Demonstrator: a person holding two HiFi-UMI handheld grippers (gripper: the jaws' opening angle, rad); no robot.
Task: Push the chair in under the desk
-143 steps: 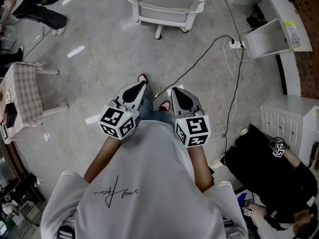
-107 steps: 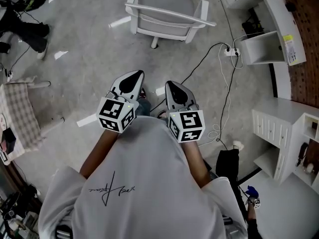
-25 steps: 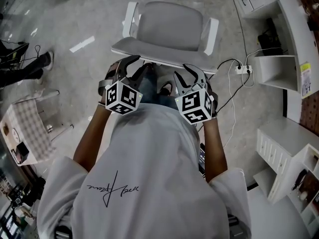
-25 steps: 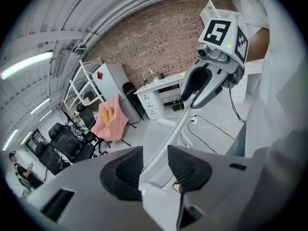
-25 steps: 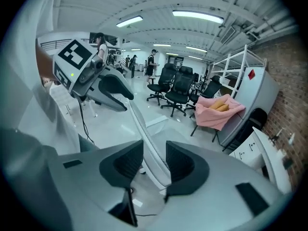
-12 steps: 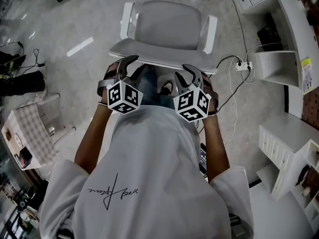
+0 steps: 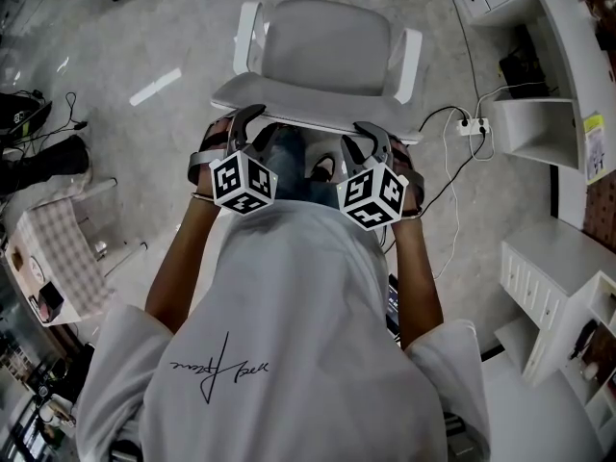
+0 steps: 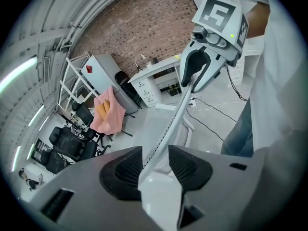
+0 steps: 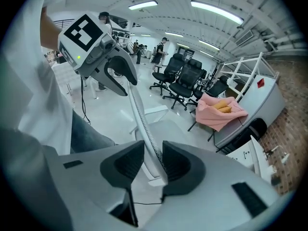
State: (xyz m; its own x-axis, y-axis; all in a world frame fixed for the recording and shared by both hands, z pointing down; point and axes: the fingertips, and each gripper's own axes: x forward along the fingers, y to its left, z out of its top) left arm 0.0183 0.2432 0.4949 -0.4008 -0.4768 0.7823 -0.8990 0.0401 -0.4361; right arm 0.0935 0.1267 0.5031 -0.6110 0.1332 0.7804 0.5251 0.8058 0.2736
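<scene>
While my left gripper (image 7: pixel 258 123) and right gripper (image 7: pixel 369 135) are straddling the back rim of the white-framed, grey-cushioned office chair (image 7: pixel 327 41) at upper centre, left jaws just widening, right narrowing, neither clamping, an uneven push is risking slippage.

This is an open-plan office or lab workspace set in an industrial-looking hall. A cluster of black mesh swivel office chairs (image 9: pixel 185 83) stands on a pale, glossy concrete floor (image 7: pixel 125 27) under long white ceiling strip lights (image 9: pixel 216 11). A long white work surface with drawer units beneath (image 8: pixel 156 76) runs along a red-brown brick wall (image 8: pixel 144 28). A white power strip with trailing black and white cables (image 7: pixel 472 128) lies on the floor beside the furniture. A white plastic swivel armchair with a grey seat (image 7: pixel 327 37) belongs to the same set. Far down the hall, what seem to be standing people (image 9: pixel 163 44) are too small to make out clearly.
</scene>
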